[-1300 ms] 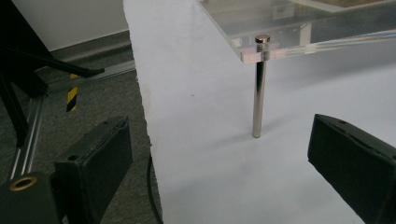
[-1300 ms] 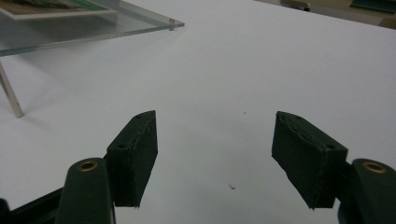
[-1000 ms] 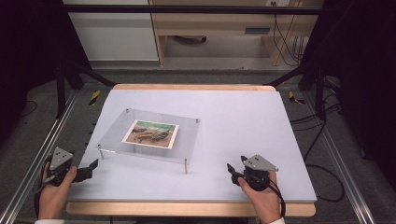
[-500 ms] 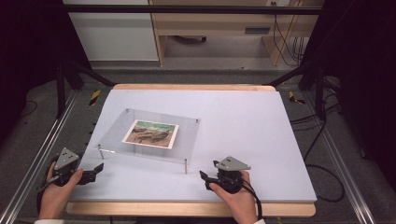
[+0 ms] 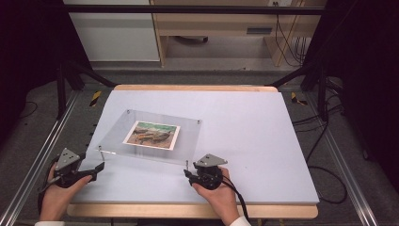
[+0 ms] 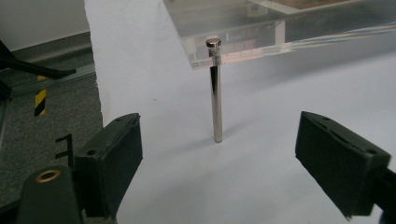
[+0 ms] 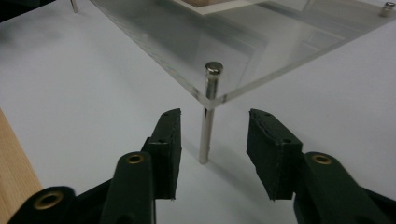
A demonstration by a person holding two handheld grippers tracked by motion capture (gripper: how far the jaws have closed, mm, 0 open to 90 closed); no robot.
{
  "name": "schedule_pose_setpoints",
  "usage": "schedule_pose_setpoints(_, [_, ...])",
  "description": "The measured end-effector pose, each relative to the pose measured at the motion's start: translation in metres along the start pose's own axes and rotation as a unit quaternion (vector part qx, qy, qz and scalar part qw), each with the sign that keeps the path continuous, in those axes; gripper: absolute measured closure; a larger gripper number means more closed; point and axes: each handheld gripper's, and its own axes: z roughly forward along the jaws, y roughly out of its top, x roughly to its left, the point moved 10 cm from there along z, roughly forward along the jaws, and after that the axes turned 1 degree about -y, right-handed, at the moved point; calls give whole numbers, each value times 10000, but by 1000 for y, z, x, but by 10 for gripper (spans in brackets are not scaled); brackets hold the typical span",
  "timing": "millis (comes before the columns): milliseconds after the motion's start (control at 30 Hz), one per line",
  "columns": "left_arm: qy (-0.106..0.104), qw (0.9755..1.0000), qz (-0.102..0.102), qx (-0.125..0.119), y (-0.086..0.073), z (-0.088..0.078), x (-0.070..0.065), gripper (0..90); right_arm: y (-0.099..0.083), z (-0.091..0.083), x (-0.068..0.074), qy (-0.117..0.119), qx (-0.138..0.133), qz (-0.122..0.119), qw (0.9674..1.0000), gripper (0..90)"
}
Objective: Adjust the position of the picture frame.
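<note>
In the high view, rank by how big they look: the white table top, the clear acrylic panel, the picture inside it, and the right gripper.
1. white table top
2. clear acrylic panel
3. and 4. picture and right gripper: look alike, and the gripper sits nearer the camera, so unranked.

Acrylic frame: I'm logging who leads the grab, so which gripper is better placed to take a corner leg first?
Right. The right gripper has its jaws, just closing, either side of the near-right leg. The left gripper sits short of its leg.

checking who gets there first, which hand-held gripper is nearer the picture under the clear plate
Right. The right hand-held gripper sits at the clear plate's near right corner leg; the left hand-held gripper waits off its near left corner, farther from the picture.
</note>
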Motion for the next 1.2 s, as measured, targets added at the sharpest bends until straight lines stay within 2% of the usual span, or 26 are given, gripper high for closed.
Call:
schedule_pose_setpoints(133, [10,10000,7,-49,2,0,0,193,4,9,3,62,-6,104,9999,627])
schedule_pose_setpoints(233, [-16,10000,2,-37,2,0,0,209,8,18,4,122,-107,249,9996,742])
schedule_pose_setpoints(267, [-16,10000,2,-37,2,0,0,214,8,18,4,122,-107,249,9996,742])
schedule_pose_setpoints(300, [-32,10000,-19,-49,2,0,-1,228,10,20,3,136,-195,292,9993,820])
schedule_pose_setpoints(333, [-32,10000,-27,-55,2,0,-1,244,10,21,2,162,-257,301,9991,838])
schedule_pose_setpoints(567, [-52,9999,-74,-56,2,2,0,324,23,16,-1,171,-579,426,9973,849])
schedule_pose_setpoints(667, [-67,9998,-157,-81,4,4,0,364,28,13,-2,206,-589,476,9969,848])
schedule_pose_setpoints(800, [-103,9996,-229,-133,6,8,-2,459,33,11,-1,313,-589,571,9961,848])
schedule_pose_setpoints(967, [-88,9981,-338,-504,23,18,0,587,38,9,0,433,-534,685,9953,848])
schedule_pose_setpoints(1100, [-82,9980,-312,-549,30,30,-3,674,37,9,-1,443,-489,692,9954,848])
schedule_pose_setpoints(1167, [-75,9969,-451,-645,34,32,-3,703,37,9,-1,448,-482,683,9955,848])
schedule_pose_setpoints(1200, [-75,9969,-451,-645,34,32,-3,716,37,9,-1,448,-482,683,9955,848])
